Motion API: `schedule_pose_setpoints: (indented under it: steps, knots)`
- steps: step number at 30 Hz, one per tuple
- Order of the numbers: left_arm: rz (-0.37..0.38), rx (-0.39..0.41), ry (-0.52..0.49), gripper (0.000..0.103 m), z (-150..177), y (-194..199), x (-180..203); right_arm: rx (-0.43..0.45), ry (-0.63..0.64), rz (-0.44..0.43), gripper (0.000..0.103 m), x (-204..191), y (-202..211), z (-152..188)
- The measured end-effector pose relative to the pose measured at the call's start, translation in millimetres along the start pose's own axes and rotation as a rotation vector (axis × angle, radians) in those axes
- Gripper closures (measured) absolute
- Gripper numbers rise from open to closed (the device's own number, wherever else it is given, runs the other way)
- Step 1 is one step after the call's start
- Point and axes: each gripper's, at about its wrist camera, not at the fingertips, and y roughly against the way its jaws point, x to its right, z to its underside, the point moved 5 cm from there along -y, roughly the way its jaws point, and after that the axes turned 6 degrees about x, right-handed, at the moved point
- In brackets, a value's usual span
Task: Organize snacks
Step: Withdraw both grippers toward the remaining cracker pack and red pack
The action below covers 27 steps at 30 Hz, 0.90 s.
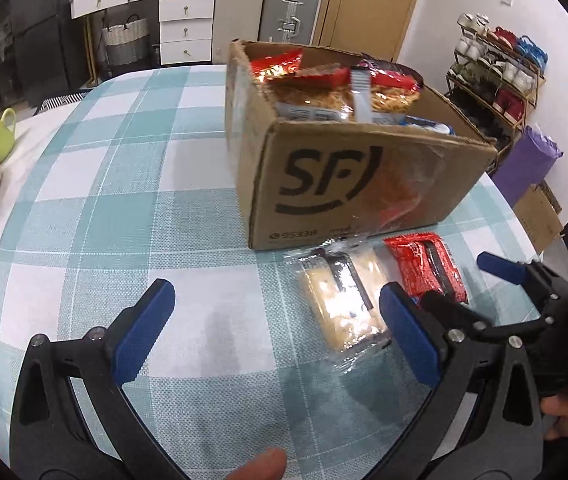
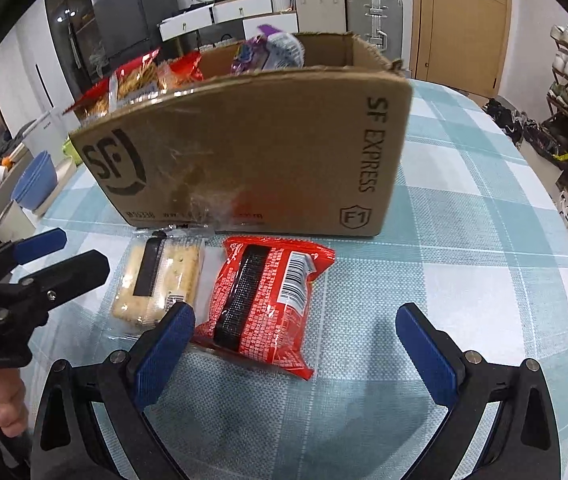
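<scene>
Beside box (image 2: 244, 152) front edge: cracker pack (image 2: 160, 280), red pack (image 2: 264, 300) | both tools wide, empty

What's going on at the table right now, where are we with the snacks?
A person holds two grippers, both open and empty, above the checked tablecloth. The cardboard box already holds several snack bags. Two packs lie on the cloth in front of it: a clear cracker pack and a red snack pack. The right gripper is lined up nearest the red pack; the left gripper hovers beside the crackers.
</scene>
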Motion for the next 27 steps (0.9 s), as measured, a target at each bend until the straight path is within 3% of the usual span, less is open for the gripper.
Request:
schedule_pose_setpoints:
  steps: [10, 27]
  knots:
    - [0.005, -0.038, 0.031, 0.001, 6, -15, -8, -0.011, -0.006, 0.066, 0.001, 18, -6, -3]
    - [0.042, -0.081, -0.011, 0.001, 19, -32, 18, -0.034, 0.077, 0.045, 0.001, 35, -21, -2]
